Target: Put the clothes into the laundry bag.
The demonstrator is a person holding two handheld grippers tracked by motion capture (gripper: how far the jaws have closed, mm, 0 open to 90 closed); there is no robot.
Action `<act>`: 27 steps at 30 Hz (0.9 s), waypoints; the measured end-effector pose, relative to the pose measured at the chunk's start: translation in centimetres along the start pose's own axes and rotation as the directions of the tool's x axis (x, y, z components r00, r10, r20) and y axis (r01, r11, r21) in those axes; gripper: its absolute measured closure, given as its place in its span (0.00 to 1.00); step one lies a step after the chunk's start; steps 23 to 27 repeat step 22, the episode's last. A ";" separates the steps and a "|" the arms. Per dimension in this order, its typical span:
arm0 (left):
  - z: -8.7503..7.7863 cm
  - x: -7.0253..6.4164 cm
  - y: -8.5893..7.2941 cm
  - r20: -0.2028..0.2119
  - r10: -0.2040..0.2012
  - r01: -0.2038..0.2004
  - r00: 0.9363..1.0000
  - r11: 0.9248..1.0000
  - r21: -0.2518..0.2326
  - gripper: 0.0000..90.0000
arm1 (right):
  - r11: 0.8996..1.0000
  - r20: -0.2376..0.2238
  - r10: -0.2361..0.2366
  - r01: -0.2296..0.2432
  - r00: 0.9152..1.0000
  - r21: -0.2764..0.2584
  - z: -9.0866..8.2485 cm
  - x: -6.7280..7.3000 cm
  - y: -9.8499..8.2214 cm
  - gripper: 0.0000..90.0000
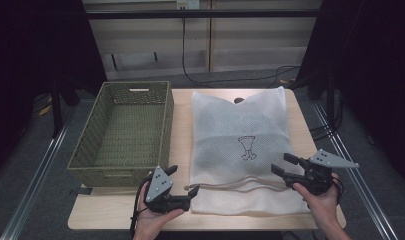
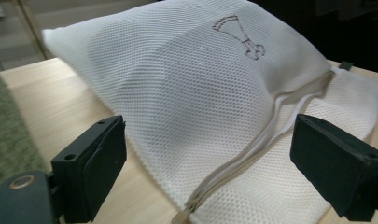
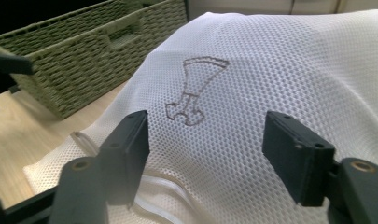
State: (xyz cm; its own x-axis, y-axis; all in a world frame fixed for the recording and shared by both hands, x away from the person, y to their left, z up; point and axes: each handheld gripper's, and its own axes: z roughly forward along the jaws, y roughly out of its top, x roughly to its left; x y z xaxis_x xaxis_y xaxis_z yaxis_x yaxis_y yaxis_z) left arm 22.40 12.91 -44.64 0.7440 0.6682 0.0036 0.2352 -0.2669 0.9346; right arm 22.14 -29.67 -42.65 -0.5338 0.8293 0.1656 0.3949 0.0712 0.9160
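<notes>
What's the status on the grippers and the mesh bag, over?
Left gripper open at the bag's near-left corner. Right gripper open, holding nothing. White mesh bag flat on the table beside the green basket. Nothing in the way.

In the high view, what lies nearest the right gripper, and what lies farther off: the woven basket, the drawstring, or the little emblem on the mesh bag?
From the right gripper:
1. Drawstring, just to its left along the near edge of the mesh bag.
2. Emblem, a little farther left and up, mid-bag.
3. Woven basket, farthest, on the table's left side.
</notes>
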 end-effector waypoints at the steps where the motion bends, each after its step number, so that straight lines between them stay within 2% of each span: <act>1: -0.2 0.2 -0.3 -0.008 -0.013 0.013 1.000 1.000 -0.010 0.12 | 1.000 0.013 0.009 -0.009 1.000 0.000 -0.2 0.0 -0.2 0.34; 5: -1.1 1.1 -1.9 -0.054 -0.061 0.060 0.997 0.998 -0.008 0.13 | 0.999 0.010 0.022 -0.023 1.000 0.038 -1.0 -0.5 -1.4 0.33; 7: -1.5 1.4 -2.7 -0.084 -0.077 0.076 0.994 0.997 -0.011 0.13 | 1.000 0.019 0.017 -0.018 1.000 0.026 -1.6 -0.8 -2.2 0.33; 8: -1.8 1.5 -3.0 -0.082 -0.090 0.089 0.993 0.996 -0.020 0.14 | 0.999 0.010 0.043 -0.043 0.999 0.015 -2.3 -1.4 -2.5 0.33; 9: -2.0 1.5 -3.2 -0.084 -0.092 0.090 0.992 0.996 -0.027 0.14 | 0.999 0.010 0.043 -0.043 0.999 0.015 -2.3 -1.4 -2.5 0.33; 10: -2.3 1.4 -3.4 -0.088 -0.089 0.087 0.992 0.996 -0.035 0.14 | 0.999 0.023 0.043 -0.042 0.999 -0.011 -2.8 -1.8 -2.7 0.33; 12: -2.8 1.2 -3.7 -0.088 -0.102 0.098 0.991 0.994 -0.056 0.13 | 0.999 0.033 0.049 -0.049 0.998 -0.008 -2.7 -2.1 -2.8 0.34; 13: -2.9 1.2 -3.9 -0.088 -0.107 0.103 0.990 0.994 -0.049 0.13 | 0.999 0.038 0.054 -0.054 0.998 0.001 -2.6 -2.3 -3.0 0.34; 15: -3.2 1.3 -4.4 -0.111 -0.087 0.082 0.990 0.995 -0.052 0.13 | 0.998 0.044 0.061 -0.062 0.997 0.017 -2.3 -2.5 -3.3 0.36; 16: -3.4 1.4 -4.6 -0.122 -0.092 0.088 0.988 0.995 -0.044 0.13 | 0.998 0.047 0.056 -0.057 0.997 0.017 -2.3 -2.5 -3.3 0.37; 18: -3.6 1.7 -5.0 -0.116 -0.108 0.100 0.987 0.993 -0.069 0.13 | 0.998 0.051 0.054 -0.055 0.997 0.019 -2.2 -2.5 -3.3 0.38; 19: -3.7 1.8 -5.1 -0.139 -0.117 0.108 0.983 0.992 -0.070 0.13 | 0.998 0.056 0.056 -0.058 0.997 0.019 -2.2 -2.5 -3.2 0.38; 20: -3.6 1.9 -5.3 -0.138 -0.126 0.119 0.982 0.991 -0.058 0.14 | 0.998 0.047 0.057 -0.058 0.997 0.018 -2.1 -2.5 -3.2 0.38; 21: -3.6 2.0 -5.4 -0.128 -0.128 0.123 0.984 0.991 -0.045 0.14 | 0.999 0.037 0.052 -0.053 0.998 0.015 -2.1 -2.5 -3.2 0.39; 22: -3.6 2.0 -5.6 -0.133 -0.137 0.132 0.982 0.990 -0.044 0.14 | 0.999 0.038 0.038 -0.039 0.999 0.018 -2.0 -2.5 -3.2 0.39; 27: -3.6 2.0 -5.6 -0.133 -0.137 0.132 0.982 0.990 -0.044 0.14 | 0.999 0.038 0.038 -0.039 0.999 0.018 -2.0 -2.5 -3.2 0.39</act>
